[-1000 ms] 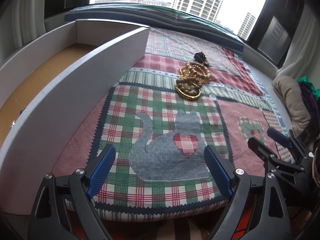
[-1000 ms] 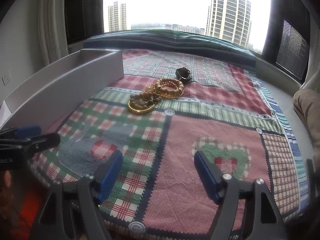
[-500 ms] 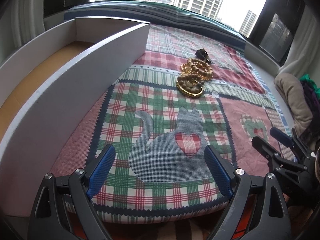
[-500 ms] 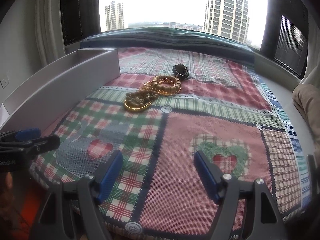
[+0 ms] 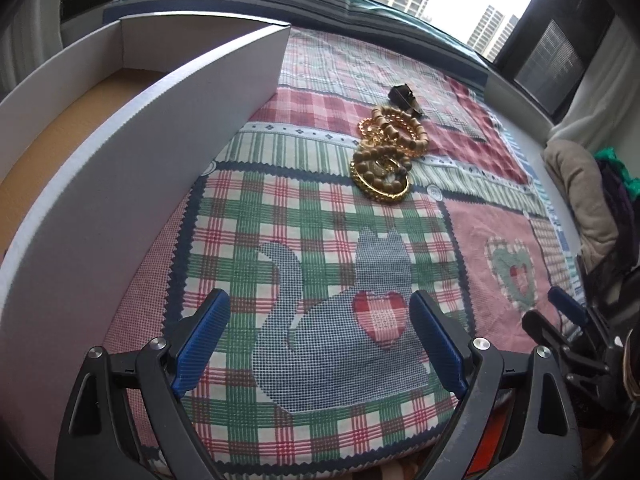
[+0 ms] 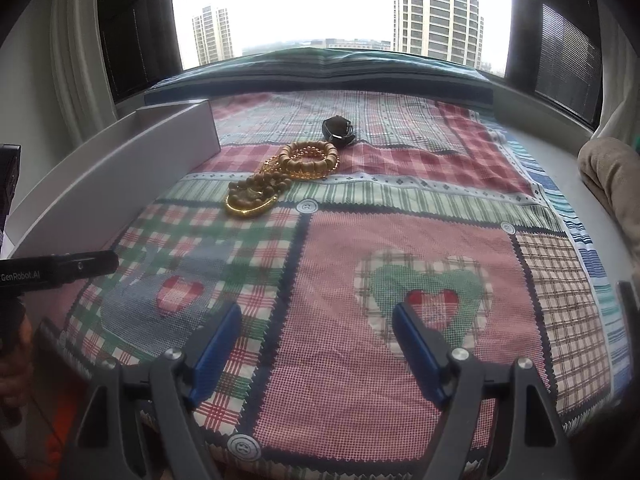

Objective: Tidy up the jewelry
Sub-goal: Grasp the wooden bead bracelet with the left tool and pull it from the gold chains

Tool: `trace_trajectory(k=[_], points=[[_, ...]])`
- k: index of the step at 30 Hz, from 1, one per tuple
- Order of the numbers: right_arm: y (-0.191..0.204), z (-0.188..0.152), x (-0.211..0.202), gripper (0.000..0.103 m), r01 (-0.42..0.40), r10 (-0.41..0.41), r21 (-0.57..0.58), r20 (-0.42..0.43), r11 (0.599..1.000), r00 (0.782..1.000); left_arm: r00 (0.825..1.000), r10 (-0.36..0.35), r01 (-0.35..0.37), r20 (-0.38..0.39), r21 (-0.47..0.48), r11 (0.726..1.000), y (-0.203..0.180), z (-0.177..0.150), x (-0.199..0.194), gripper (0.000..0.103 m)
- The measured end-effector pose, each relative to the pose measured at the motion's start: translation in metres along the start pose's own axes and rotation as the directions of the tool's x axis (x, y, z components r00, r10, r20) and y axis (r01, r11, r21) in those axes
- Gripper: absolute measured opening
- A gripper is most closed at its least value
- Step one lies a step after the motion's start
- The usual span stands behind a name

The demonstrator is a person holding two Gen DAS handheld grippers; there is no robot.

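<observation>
A heap of jewelry [image 5: 386,152] lies on the patchwork cloth: wooden bead bracelets, a gold chain and a gold bangle [image 5: 380,192] at its near end. It shows in the right wrist view too [image 6: 280,176]. A small dark object [image 5: 405,96] lies just behind it [image 6: 338,130]. A long white box [image 5: 132,148] with a brown floor stands open at the left [image 6: 120,176]. My left gripper [image 5: 320,340] is open and empty over the cat patch, well short of the heap. My right gripper [image 6: 318,348] is open and empty near the cloth's front edge.
The cloth [image 6: 400,240] covers a window-side ledge; its front edge is just below both grippers. A beige bundle [image 5: 580,200] lies at the right edge. The left gripper's body [image 6: 56,270] reaches in at the left of the right wrist view.
Both grippers have moved forward over the cloth towards the jewelry heap, which looks larger and nearer now. Both jaws stay open. The jewelry has not moved.
</observation>
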State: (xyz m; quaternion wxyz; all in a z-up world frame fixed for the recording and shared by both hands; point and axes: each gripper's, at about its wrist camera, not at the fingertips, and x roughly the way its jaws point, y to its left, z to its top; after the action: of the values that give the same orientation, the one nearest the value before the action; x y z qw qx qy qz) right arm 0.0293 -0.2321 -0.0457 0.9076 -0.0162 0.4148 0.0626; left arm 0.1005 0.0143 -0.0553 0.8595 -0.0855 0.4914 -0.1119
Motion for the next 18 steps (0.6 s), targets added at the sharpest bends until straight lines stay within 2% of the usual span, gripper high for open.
trace_trajectory(k=[3,9,13,15,17,18], points=[[-0.001,-0.001,0.000,0.079,-0.006,0.006,0.004,-0.005,1.000,1.000,1.000,-0.021,0.020,0.014,0.055,0.998,-0.013,0.026,0.014,0.091],[-0.007,-0.004,-0.009,0.080,-0.006,0.006,0.015,0.008,1.000,1.000,0.999,0.013,-0.018,0.029,0.170,0.985,-0.042,0.083,0.062,0.088],[-0.018,-0.008,-0.012,0.080,0.001,-0.001,0.045,0.004,0.999,1.000,0.998,0.060,-0.061,0.011,0.232,0.971,-0.057,0.102,0.104,0.076],[-0.023,-0.010,-0.013,0.080,0.006,-0.006,0.056,-0.001,0.998,1.000,0.996,0.088,-0.083,-0.009,0.245,0.966,-0.058,0.106,0.121,0.061],[-0.027,-0.012,-0.014,0.080,0.009,-0.009,0.063,-0.004,0.998,1.000,0.997,0.065,-0.053,-0.041,0.247,0.968,-0.056,0.107,0.130,0.021],[-0.029,-0.014,-0.014,0.080,0.012,-0.012,0.065,-0.007,0.998,1.000,0.998,0.051,-0.040,-0.038,0.242,0.970,-0.056,0.107,0.129,0.018]])
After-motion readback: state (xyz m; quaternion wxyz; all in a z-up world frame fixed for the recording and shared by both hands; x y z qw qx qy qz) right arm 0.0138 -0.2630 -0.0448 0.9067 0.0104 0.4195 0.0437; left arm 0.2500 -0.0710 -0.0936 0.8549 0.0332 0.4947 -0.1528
